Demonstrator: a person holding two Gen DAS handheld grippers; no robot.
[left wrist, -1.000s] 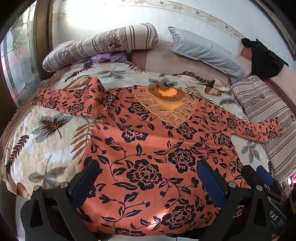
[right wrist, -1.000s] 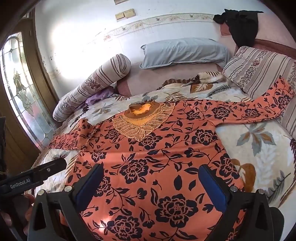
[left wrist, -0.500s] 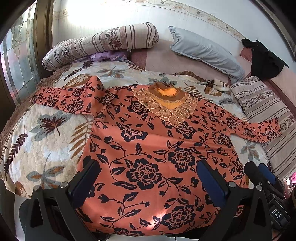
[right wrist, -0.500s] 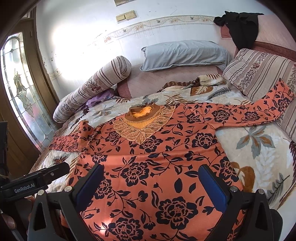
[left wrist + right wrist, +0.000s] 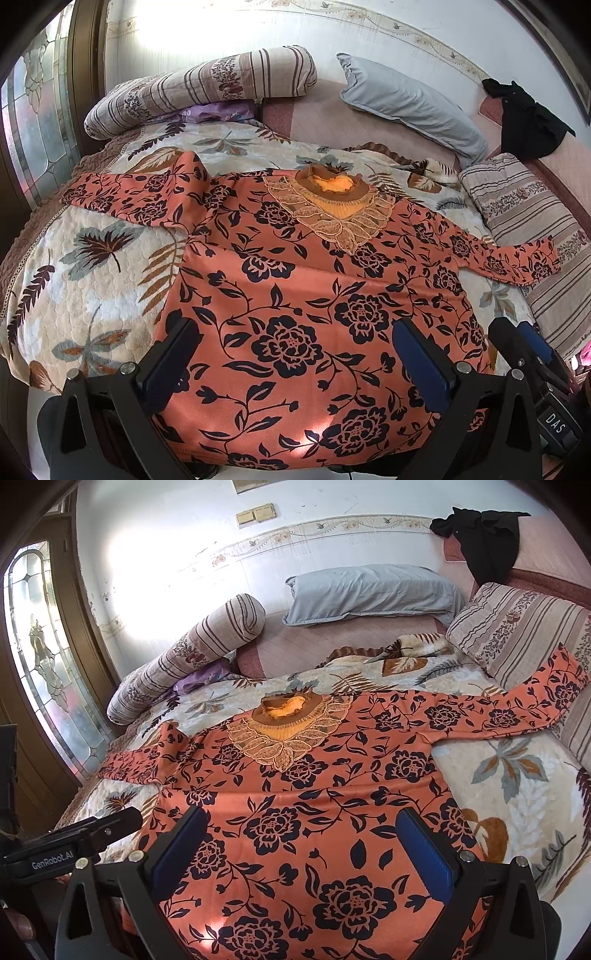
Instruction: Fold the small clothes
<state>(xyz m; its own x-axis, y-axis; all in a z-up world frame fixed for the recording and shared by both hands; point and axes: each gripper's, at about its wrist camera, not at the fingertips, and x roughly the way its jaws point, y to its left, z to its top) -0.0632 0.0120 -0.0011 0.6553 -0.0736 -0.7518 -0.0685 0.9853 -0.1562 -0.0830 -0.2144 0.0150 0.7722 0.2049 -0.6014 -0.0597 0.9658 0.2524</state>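
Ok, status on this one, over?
Left gripper open, right gripper open, both empty. Floral top flat, unfolded, sleeves out. Nothing in the way.

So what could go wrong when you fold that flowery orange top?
The left sleeve is already bunched near the shoulder, so that crease might get folded in. The right sleeve lies up against the striped cushion and could drag there. Both the left gripper and right gripper are open, holding nothing.

Floral top (image 5: 314, 295) flat on bedspread (image 5: 92, 266)
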